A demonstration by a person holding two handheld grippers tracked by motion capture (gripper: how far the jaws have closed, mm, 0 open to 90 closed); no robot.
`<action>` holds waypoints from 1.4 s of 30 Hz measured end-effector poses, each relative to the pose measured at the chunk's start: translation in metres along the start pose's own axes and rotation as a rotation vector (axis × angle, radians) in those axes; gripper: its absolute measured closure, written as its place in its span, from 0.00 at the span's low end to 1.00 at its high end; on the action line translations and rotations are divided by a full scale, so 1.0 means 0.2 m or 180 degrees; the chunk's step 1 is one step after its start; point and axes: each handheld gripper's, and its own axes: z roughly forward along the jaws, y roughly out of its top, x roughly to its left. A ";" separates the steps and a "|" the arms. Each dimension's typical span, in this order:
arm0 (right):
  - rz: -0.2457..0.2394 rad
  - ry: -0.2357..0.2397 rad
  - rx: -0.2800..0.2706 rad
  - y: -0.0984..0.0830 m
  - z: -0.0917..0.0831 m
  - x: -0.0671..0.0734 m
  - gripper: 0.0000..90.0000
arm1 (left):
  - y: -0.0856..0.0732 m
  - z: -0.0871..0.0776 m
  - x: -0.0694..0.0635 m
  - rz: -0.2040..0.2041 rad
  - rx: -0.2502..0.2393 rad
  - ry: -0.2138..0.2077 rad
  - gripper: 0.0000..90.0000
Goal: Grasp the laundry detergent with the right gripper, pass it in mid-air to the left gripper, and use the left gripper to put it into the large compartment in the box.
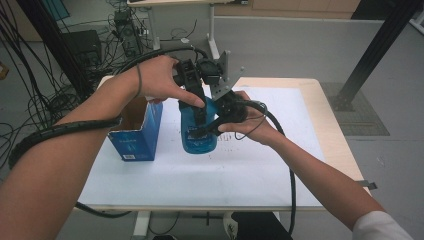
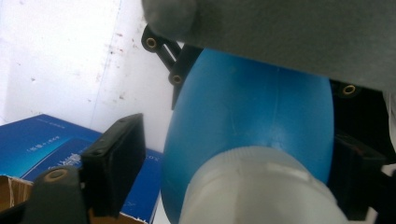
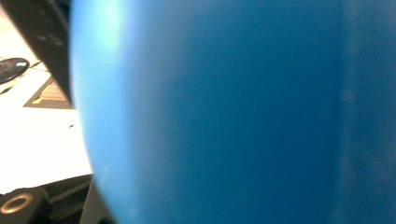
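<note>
A blue bottle [image 1: 199, 131] stands upright on the white sheet of the tabletop [image 1: 260, 170], just beside an open blue carton [image 1: 137, 132] on its left; the right tongs [image 1: 212, 127] are clamped on the bottle's body from the side, and the right gripper view, pressed up against the blue wall, bears that out. The left tongs [image 1: 197, 102] come down over the top, and in the left gripper view the white cap [image 2: 261, 186] sits between the two black jaws with a visible gap at the left pad [image 2: 116, 163] — so they stand half-narrowed around the cap and not yet pressing on it; the far pad is too dark to judge. The step in hand looks like gripping the cap to unscrew it. To do it well, centre the cap between the pads before closing, so neither pad pushes first and tips the bottle; close fully on the ribbed side of the cap, not on its upper edge; keep the right tongs firm and low on the body so the bottle cannot spin with the cap; then turn about the bottle's own axis — any sideways pull could drag the bottle against the carton.
</note>
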 end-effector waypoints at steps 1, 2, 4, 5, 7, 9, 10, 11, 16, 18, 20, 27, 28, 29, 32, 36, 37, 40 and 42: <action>-0.0023 -0.0017 0.0005 0.00 0.00 0.00 0.49 | 0.00 0.00 0.00 0.0007 0.0001 0.0001 0.23; -0.0026 -0.0017 0.0014 0.00 0.00 0.00 0.49 | 0.00 0.00 0.00 0.0015 0.0007 -0.0003 0.24; -0.0029 -0.0014 0.0013 0.00 0.00 0.00 0.49 | 0.00 0.00 0.00 0.0018 0.0007 -0.0018 0.26; -0.0030 -0.0014 0.0013 0.00 0.00 0.00 0.49 | 0.00 0.00 0.00 0.0018 0.0005 -0.0021 0.27; -0.0034 -0.0015 0.0007 0.00 0.00 0.00 0.49 | 0.01 0.00 0.00 0.0032 0.0005 -0.0032 0.28; -0.0051 -0.0011 -0.0012 0.00 0.00 -0.01 0.49 | 0.01 0.00 0.00 0.0049 0.0009 -0.0055 0.30; -0.0050 -0.0008 -0.0011 0.00 0.00 -0.01 0.49 | 0.01 0.00 0.00 0.0051 0.0018 -0.0071 0.32; -0.0051 -0.0006 -0.0010 0.00 0.00 -0.01 0.49 | 0.01 0.00 0.00 0.0054 0.0026 -0.0076 0.32; -0.0051 -0.0006 -0.0002 0.00 0.00 -0.01 0.49 | 0.01 0.00 -0.01 0.0073 0.0001 -0.0115 0.38; -0.0025 0.0010 -0.0013 0.00 0.00 0.00 0.49 | 0.01 0.00 -0.01 0.0074 0.0002 -0.0108 0.39; -0.0062 -0.0007 -0.0003 0.00 0.00 -0.01 0.49 | 0.01 0.00 -0.01 0.0078 0.0009 -0.0116 0.39; -0.0047 -0.0004 0.0018 -0.01 0.00 0.00 0.49 | 0.01 0.01 -0.01 0.0110 0.0029 -0.0102 0.40; -0.0042 -0.0006 0.0021 -0.01 0.00 0.00 0.49 | 0.01 0.01 -0.01 0.0112 0.0034 -0.0098 0.40; -0.0037 -0.0009 0.0025 -0.01 0.00 0.00 0.49 | 0.01 0.01 -0.01 0.0114 0.0037 -0.0097 0.40; -0.0031 -0.0008 0.0040 -0.01 0.00 0.00 0.49 | 0.01 0.02 -0.01 0.0123 0.0039 -0.0091 0.40; -0.0027 -0.0008 0.0044 -0.01 0.00 0.00 0.49 | 0.01 0.02 -0.01 0.0127 0.0044 -0.0094 0.40; -0.0028 -0.0005 0.0043 -0.01 0.00 0.00 0.49 | 0.01 0.02 -0.01 0.0127 0.0051 -0.0093 0.40; -0.0029 -0.0009 0.0046 -0.01 0.01 0.00 0.49 | 0.01 0.02 -0.01 0.0114 0.0060 -0.0095 0.40; -0.0033 -0.0010 0.0050 -0.01 0.01 0.00 0.49 | 0.01 0.03 -0.01 0.0117 0.0074 -0.0101 0.40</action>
